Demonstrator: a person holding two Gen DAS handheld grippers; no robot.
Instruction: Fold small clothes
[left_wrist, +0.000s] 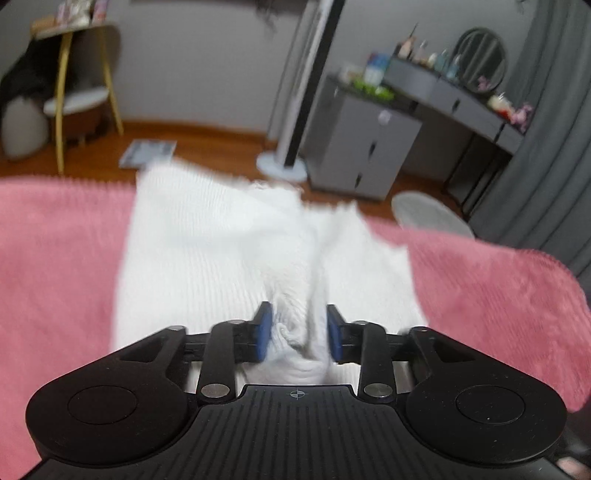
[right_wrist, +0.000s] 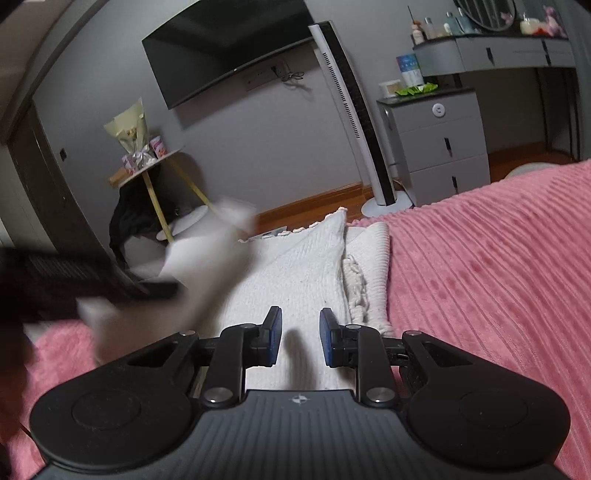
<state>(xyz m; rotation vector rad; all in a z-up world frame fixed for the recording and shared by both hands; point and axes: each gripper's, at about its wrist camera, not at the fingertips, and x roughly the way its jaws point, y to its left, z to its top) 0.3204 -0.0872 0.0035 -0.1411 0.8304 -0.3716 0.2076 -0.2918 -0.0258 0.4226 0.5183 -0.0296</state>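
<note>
1. Left gripper (left_wrist: 298, 332): black body with blue pads (left_wrist: 264, 332). The jaws stand partly closed with a bunched fold of white knit between them; the cloth fills the gap and touches both pads, so it reads as a pinch on that fold. In the right wrist view it shows only as a dark blurred shape at the left edge, with white cloth trailing from it.

2. Right gripper (right_wrist: 298, 338): same make, blue pads (right_wrist: 275, 338). The jaws stand narrowly apart with a clear gap; the white knit is seen through the gap below them, and neither pad presses on anything.

3. White knit garment (right_wrist: 306, 273): a small ribbed piece lying on the bed, running away from the right gripper toward the bed's far edge. A scalloped trim shows along its far end. One part is lifted and blurred at the left. In the left wrist view (left_wrist: 207, 251) it spreads wide ahead of the jaws, gathered to a ridge at the pads.

4. Second white ribbed piece (right_wrist: 369, 258): folded, just beside the garment on its right, touching it; a cable pattern shows on its near edge.

5. Pink bedspread (right_wrist: 480, 277): ribbed plush, under both pieces.

6. Background: wall-mounted television (right_wrist: 229, 55), tower fan (right_wrist: 354, 122), grey drawer unit (right_wrist: 439, 147), grey dressing table (left_wrist: 461, 99) with round mirror, wooden floor.
</note>
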